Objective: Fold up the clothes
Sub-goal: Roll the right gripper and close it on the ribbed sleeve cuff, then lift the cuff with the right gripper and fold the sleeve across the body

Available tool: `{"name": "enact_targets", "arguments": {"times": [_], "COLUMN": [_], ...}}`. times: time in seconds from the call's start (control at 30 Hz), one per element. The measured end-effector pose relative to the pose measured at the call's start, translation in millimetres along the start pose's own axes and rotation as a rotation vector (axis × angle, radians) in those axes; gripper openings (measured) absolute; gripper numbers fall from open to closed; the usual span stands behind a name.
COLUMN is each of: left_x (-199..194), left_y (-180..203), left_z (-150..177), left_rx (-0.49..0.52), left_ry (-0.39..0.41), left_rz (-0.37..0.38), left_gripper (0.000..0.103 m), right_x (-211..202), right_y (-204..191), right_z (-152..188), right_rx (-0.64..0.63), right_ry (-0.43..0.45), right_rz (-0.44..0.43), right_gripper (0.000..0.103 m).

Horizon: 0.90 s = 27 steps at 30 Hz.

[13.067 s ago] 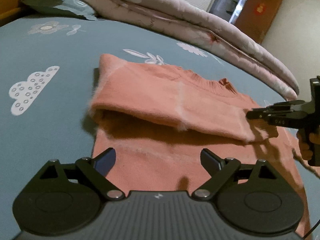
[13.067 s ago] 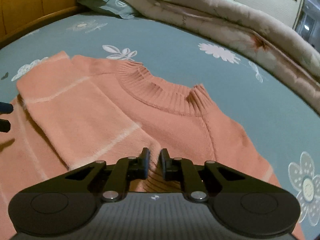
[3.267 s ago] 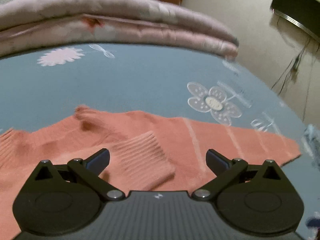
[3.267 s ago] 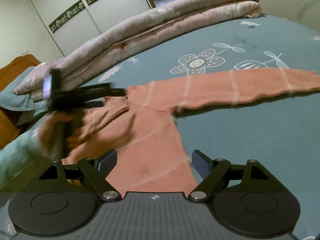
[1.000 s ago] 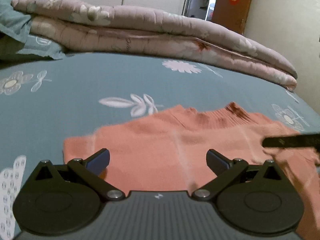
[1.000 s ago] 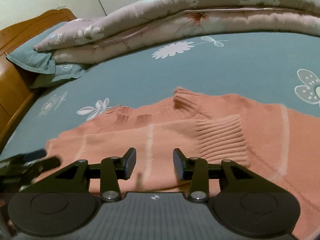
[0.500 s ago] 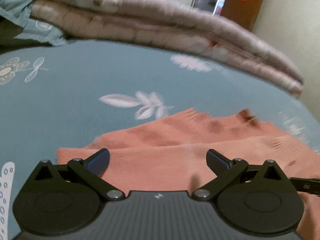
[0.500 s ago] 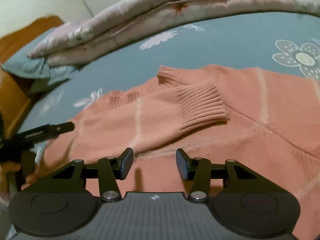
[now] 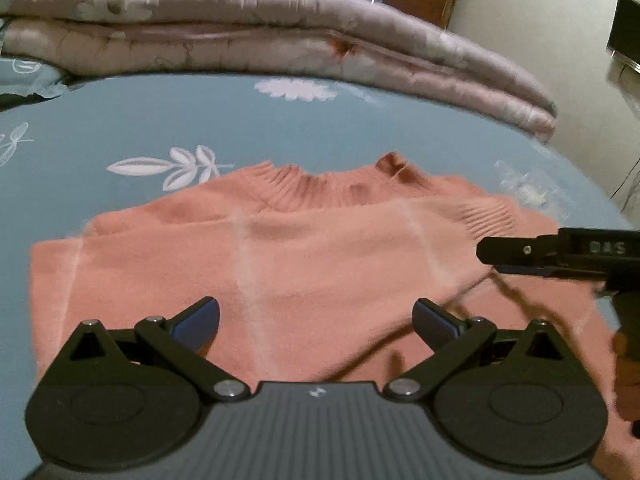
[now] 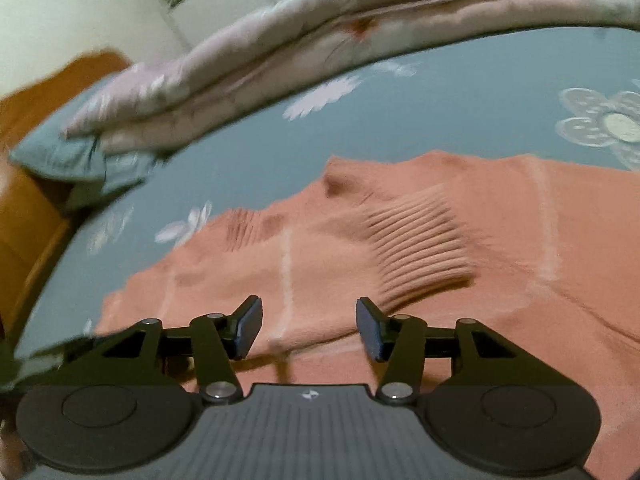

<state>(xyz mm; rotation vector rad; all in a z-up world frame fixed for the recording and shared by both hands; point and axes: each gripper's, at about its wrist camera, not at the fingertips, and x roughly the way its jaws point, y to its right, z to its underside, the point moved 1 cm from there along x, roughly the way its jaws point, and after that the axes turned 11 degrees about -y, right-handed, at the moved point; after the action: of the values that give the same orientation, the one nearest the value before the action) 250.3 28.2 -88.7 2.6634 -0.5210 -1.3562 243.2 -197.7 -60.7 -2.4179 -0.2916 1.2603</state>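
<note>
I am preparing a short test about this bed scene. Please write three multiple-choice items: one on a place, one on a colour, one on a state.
1. Where does the ribbed cuff lie?
A. on the sweater's chest
B. on the pillow
C. off the bed

2. What colour is the sweater?
A. green
B. salmon pink
C. black

3. How is the left tool?
A. shut on the cuff
B. shut on the quilt
C. open, holding nothing

Key: 1 A, the sleeve is folded across the body; 2 B, both views show it; 3 C, its fingers stand wide apart.

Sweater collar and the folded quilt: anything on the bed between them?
Nothing: bare blue sheet between collar and quilt, left wrist view.
</note>
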Motion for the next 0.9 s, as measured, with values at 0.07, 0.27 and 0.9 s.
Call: {"name": "enact_targets", "arguments": {"times": [0.07,0.27,0.9], "left_x": [-5,0,0], "left_y": [-2,-8,-18], "left_z": [7,22,12], "left_rx": [-0.009,-0.017,-0.067], "left_ry": [0.006,-0.028,-0.045], "left_rz": [0.002,-0.014,-0.002], "left_gripper": [0.102,0.102,0.102], "right_x": [-9,11,1], "right_y": [21,60,61], "right_z": [2,-2,3], "right_rx": [0.122,0.333,0.407], "right_ry": [0.033,0.041,0.047], "right_rz": [-0.058,-0.182,-0.073], "right_gripper": [0.058,0.058,0.020]}}
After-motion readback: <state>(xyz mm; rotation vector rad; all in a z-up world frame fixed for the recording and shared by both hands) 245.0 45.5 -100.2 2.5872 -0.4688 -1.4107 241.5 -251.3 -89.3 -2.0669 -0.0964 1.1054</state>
